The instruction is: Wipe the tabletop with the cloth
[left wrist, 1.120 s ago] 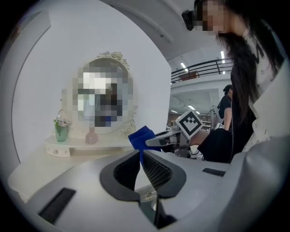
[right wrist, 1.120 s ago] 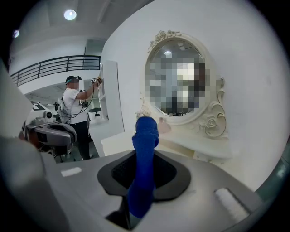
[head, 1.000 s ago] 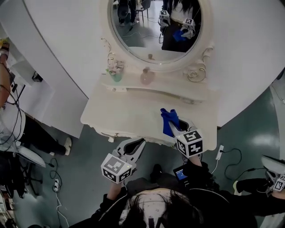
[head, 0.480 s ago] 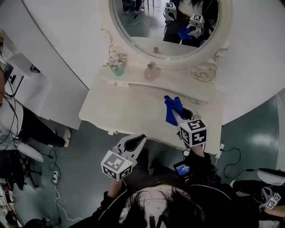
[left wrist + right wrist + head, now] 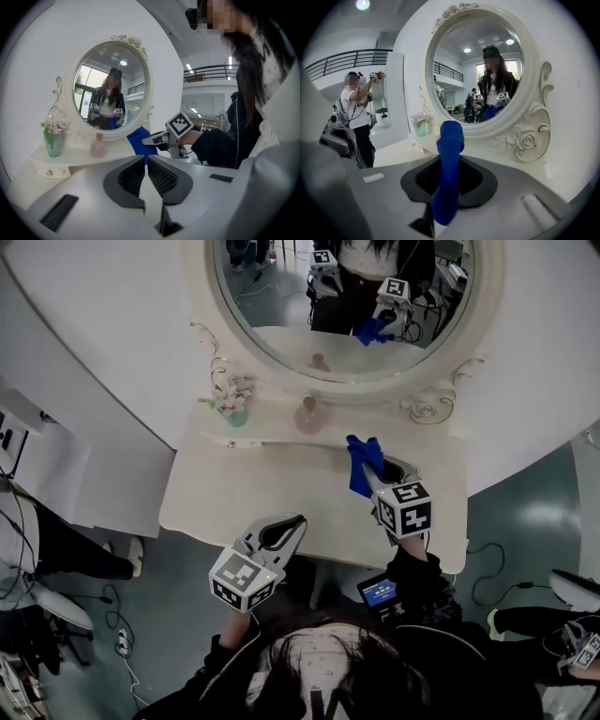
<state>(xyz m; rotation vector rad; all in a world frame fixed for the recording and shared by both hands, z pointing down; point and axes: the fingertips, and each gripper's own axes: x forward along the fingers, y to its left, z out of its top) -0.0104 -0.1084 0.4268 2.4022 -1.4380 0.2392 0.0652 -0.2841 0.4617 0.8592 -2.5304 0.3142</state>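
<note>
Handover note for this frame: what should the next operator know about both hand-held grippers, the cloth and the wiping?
Right hand-held gripper: shut on the blue cloth, held over the right rear of the tabletop.
Left hand-held gripper: shut, empty, at the front edge.
Done: cloth picked up. Whether it touches the top can't be told.
Left: press the cloth down and wipe the top, probably minding the vase and bottle on the shelf.

Even, cool indoor light, ceiling lamps glinting in the mirror (image 5: 476, 70), gripper views fisheye-bent, dark-cornered, near cloth (image 5: 449, 154) soft.
</note>
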